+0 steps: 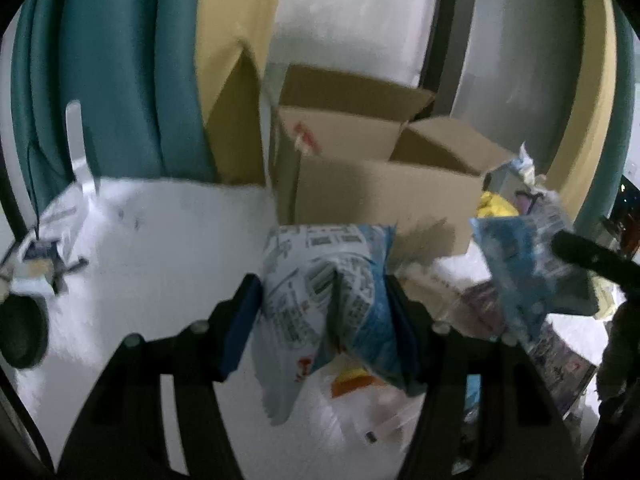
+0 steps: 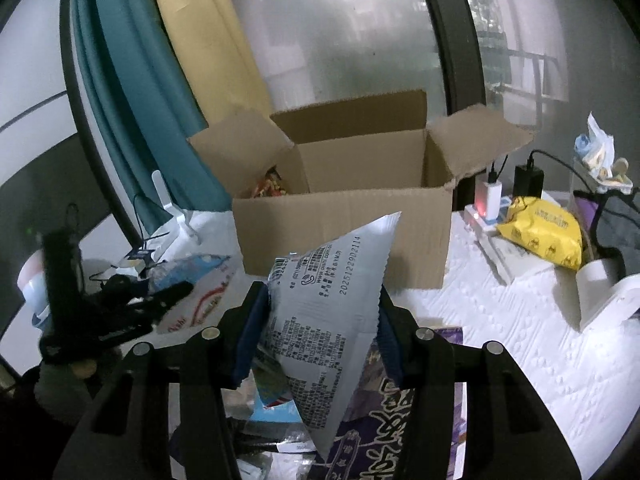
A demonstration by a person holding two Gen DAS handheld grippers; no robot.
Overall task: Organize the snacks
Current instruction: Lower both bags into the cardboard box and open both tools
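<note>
- Right tongs [image 2: 318, 320]: clamped on a silver-white snack packet [image 2: 328, 320], held tilted, one corner pointing up toward the box. Black print is seen on its back; "20251229" followed by "02114" and part of a web address, "oishi.com.cn", can be read. The rest of the text is too small to tell.
- Under that packet a purple packet [image 2: 384, 412] with large pale lettering is seen lying flat; the characters cannot be made out.
- Left tongs [image 1: 324, 316]: closed on a blue-and-white snack bag [image 1: 320, 308], crumpled between the blue pads. Blocks of print are seen on it, blurred and unreadable.
- In the right wrist view the left tongs are seen at the far left against a white bag bearing red script, partly "Oishi" [image 2: 208, 300].
- Both held packets are found just in front of the open cardboard box [image 2: 344, 228], outside it. A red-and-yellow packet [image 2: 270, 186] is seen inside at its left corner.
- Right of the box: a yellow packet [image 2: 544, 232] with dark print, unreadable, resting on the white tabletop [image 2: 520, 320]; chargers [image 2: 492, 196] plugged in behind it.
- Farthest: teal curtain [image 2: 120, 80] and frosted window [image 2: 340, 32].
</note>
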